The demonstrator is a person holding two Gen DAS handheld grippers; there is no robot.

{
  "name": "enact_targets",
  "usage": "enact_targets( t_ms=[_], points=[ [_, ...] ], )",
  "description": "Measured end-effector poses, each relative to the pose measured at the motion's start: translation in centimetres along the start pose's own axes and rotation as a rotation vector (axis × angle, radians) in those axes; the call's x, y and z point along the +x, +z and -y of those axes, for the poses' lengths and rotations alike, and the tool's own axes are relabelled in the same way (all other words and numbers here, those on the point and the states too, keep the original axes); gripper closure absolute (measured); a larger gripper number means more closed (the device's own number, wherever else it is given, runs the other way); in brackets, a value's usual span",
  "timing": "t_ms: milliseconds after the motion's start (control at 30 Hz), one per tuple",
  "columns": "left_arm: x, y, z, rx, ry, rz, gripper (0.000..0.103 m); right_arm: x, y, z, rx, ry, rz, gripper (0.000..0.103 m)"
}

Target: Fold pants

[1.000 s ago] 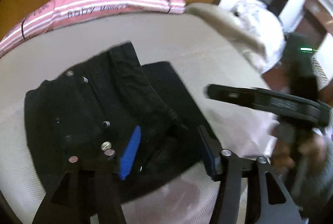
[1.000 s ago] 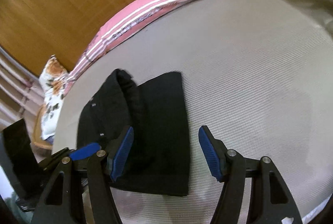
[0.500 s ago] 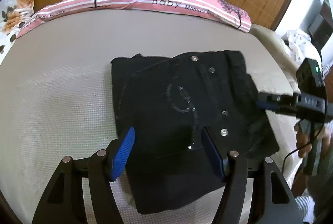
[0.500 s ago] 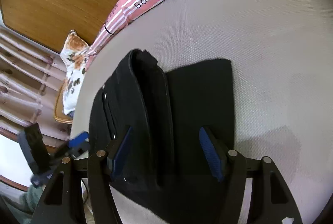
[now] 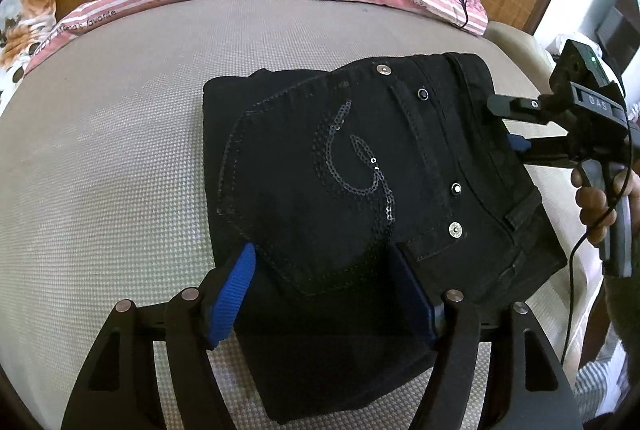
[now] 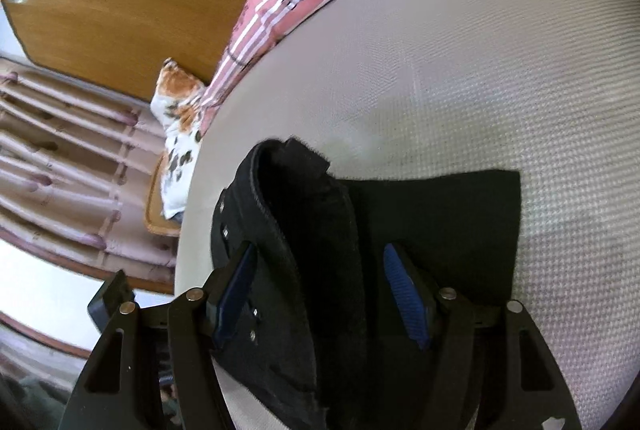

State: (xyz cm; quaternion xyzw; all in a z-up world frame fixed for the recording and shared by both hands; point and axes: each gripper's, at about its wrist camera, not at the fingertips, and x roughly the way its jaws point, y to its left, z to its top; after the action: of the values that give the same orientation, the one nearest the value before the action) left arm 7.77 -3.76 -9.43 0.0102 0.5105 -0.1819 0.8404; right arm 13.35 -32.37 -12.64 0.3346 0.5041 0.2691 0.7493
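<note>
Black pants point(image 5: 360, 198) lie folded into a compact stack on a beige bed point(image 5: 100, 150), back pocket with sequin swirl facing up. Both grippers have swung in over the bundle within the last second. The left gripper point(image 5: 324, 290) has just been opening, its blue pads straddling the pocket without pressing. The right gripper point(image 6: 320, 294) stands open astride the thick waistband fold, pads clear of the cloth. Folding looks nearly finished. The stack's near edge is cut off below.
</note>
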Motion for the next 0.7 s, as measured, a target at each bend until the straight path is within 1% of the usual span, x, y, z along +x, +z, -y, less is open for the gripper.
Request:
enact_targets(
  t_ms=[100, 167, 233, 333, 367, 400, 433, 467, 600, 700],
  points=[
    [0.2, 0.1, 0.1, 0.010, 0.004, 0.000, 0.029, 0.2, -0.3, 0.0, -0.015, 0.020, -0.028, 0.051],
    [0.3, 0.1, 0.2, 0.010, 0.005, 0.001, 0.028, 0.6, -0.3, 0.2, -0.002, 0.060, -0.047, 0.055],
    [0.4, 0.1, 0.3, 0.013, 0.005, 0.002, 0.026, 1.1, -0.1, 0.3, 0.003, 0.071, -0.045, 0.056],
    [0.6, 0.1, 0.4, 0.017, 0.010, 0.004, 0.025, 1.9, 0.2, 0.0, 0.026, 0.072, -0.016, 0.060],
    [0.6, 0.1, 0.5, 0.017, 0.009, 0.003, 0.025, 1.8, 0.0, -0.3, 0.031, 0.061, -0.001, 0.073],
    [0.5, 0.2, 0.4, 0.015, 0.005, 0.000, 0.025, 1.6, -0.2, -0.8, 0.023, 0.043, 0.007, 0.081],
    [0.3, 0.3, 0.3, 0.009, 0.000, -0.001, 0.025, 1.3, -0.4, -1.3, 0.013, 0.022, 0.024, 0.083],
    [0.0, 0.5, 0.1, -0.005, -0.008, 0.006, 0.025, 0.7, -0.8, -2.1, 0.007, 0.009, 0.047, 0.089],
    [-1.8, 1.3, -0.7, -0.046, -0.042, 0.073, 0.025, -2.2, -2.0, -4.7, -0.013, -0.042, 0.118, 0.092],
    [-2.5, 2.3, -0.4, -0.026, -0.057, 0.101, 0.025, -4.6, -2.7, -5.3, -0.007, -0.080, 0.179, 0.092]
  ],
)
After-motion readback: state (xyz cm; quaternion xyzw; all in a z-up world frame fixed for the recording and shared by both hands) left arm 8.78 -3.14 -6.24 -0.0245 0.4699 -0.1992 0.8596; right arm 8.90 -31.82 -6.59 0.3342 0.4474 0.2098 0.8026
